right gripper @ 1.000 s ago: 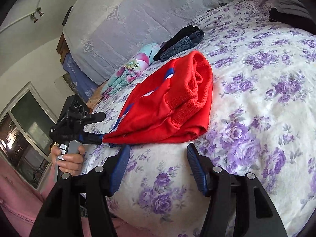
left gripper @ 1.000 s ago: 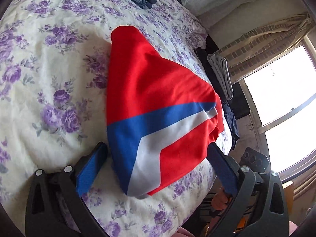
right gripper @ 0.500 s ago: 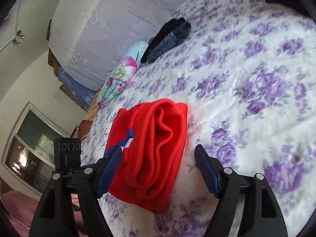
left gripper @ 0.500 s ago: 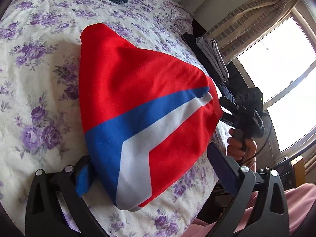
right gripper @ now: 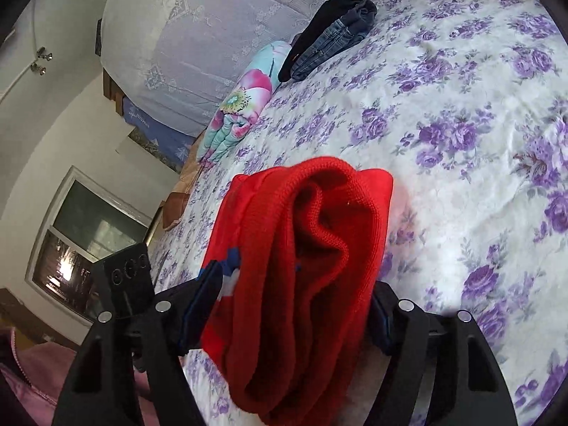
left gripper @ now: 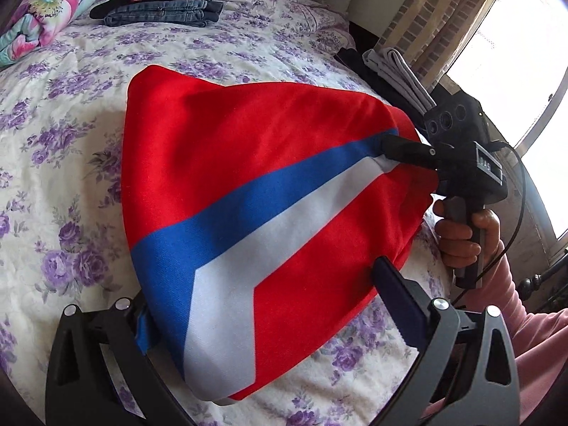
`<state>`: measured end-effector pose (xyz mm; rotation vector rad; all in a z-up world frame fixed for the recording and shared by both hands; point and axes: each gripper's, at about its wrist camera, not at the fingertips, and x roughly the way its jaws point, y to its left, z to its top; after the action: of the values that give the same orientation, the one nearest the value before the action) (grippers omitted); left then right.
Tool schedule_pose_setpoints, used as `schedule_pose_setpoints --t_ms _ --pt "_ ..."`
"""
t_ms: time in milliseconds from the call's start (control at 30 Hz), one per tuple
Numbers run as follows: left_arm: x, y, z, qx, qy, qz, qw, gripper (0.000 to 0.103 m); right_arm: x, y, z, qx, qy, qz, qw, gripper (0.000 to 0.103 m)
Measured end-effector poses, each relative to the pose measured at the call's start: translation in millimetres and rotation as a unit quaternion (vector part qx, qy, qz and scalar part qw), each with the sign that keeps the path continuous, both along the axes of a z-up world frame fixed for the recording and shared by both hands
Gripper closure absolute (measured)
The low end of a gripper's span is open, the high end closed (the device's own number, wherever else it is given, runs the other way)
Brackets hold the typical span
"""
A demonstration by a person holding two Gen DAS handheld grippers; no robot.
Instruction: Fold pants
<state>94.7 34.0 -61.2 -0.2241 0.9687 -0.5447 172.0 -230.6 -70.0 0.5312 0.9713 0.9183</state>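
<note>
1. The left gripper (left gripper: 262,294) has its jaws wide apart around the near corner of the pants (left gripper: 248,163). Cloth covers most of one blue pad, and the other finger sits at the hem.
2. The right gripper (right gripper: 294,284) straddles the bunched waistband. Its jaws have just been closing a little with the bundle between them. One pad is half hidden behind ribbed knit, so whether the pads squeeze cannot be told.
3. The pants lie folded to a rough triangle on the bedspread (left gripper: 71,142). They are smooth red fabric with a blue and a white stripe bent in a chevron.
4. A hand (left gripper: 461,234) in a pink sleeve (left gripper: 532,319) grips the right handle, with the frame edge cutting the arm off.
5. The bedspread is cream, quilted and printed with purple roses.
6. Far back lie folded jeans (left gripper: 159,14) under something dark, beside a floral roll (left gripper: 42,14) that is partly out of frame.
</note>
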Motion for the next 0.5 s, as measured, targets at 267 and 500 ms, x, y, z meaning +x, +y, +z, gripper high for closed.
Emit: schedule_pose_setpoints --t_ms 267,500 --pt "-1.3 -2.3 1.4 -0.003 -0.009 0.013 0.9999 0.005 -11.3 -13.8 -7.8 0.026 0.035 -0.019 0.999 0.056" --pt "-26.1 -2.2 21.9 -0.008 -0.047 0.01 0.9988 0.006 -37.5 -2.8 6.4 0.015 0.012 -0.024 1.0 0.067"
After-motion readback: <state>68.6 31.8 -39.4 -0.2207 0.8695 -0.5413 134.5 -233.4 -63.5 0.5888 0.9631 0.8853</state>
